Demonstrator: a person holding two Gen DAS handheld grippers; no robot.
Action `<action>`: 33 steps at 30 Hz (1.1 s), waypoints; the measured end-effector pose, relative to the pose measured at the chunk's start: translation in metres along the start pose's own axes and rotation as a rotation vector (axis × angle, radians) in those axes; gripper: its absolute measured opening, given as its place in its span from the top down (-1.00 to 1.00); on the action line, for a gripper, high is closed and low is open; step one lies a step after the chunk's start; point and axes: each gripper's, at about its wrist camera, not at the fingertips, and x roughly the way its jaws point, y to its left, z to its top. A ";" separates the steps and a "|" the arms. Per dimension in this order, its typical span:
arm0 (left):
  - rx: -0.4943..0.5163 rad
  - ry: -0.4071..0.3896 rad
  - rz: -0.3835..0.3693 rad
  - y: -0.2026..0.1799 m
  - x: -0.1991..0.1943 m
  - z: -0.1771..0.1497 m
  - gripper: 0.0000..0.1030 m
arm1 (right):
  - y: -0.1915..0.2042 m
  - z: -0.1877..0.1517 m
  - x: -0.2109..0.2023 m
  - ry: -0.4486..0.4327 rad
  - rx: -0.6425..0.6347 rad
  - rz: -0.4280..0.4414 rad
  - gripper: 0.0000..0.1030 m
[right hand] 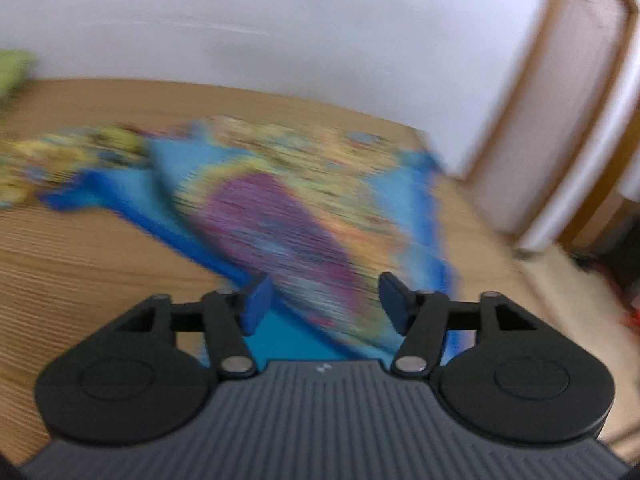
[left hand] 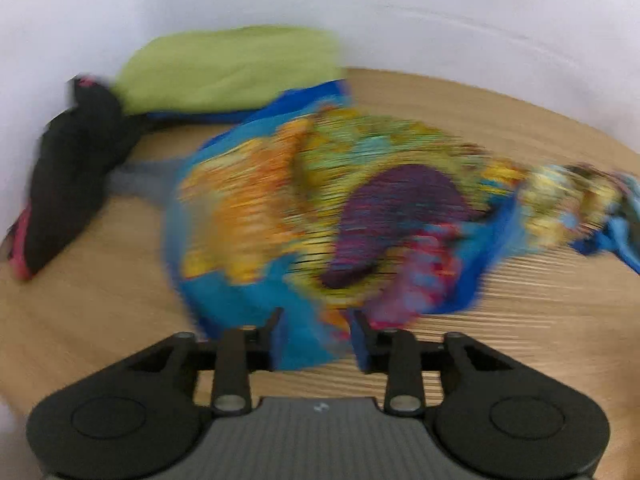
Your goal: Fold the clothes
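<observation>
Colourful garment [left hand: 320, 216] spread rumpled on the wooden table [left hand: 100, 312], its near blue edge between the fingers of the released left tool [left hand: 316, 332], right tool [right hand: 326, 304] likewise spread above it, both views blurred

A wooden worktop [left hand: 100, 312] with fine grain lines runs up to a plain white wall [left hand: 440, 12]. In the right wrist view, a wood-framed door [right hand: 568, 92] stands at the right.

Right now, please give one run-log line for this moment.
task: fold clothes | colourful garment: crumpled on table | left gripper: open | right gripper: open
</observation>
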 end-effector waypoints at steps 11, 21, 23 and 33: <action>0.327 0.013 -0.117 -0.110 0.085 0.014 0.05 | 0.188 0.048 0.030 0.026 -0.109 0.372 -0.25; 0.215 -0.008 -0.263 -0.068 0.099 0.041 0.99 | 0.231 0.077 0.061 0.150 0.053 0.532 -0.25; 0.241 -0.053 -0.299 -0.061 0.080 0.045 0.98 | 0.239 0.081 0.061 0.167 0.097 0.624 -0.25; 0.209 -0.040 -0.372 -0.045 0.059 0.031 0.98 | 0.284 0.076 0.105 0.461 0.438 0.950 -0.30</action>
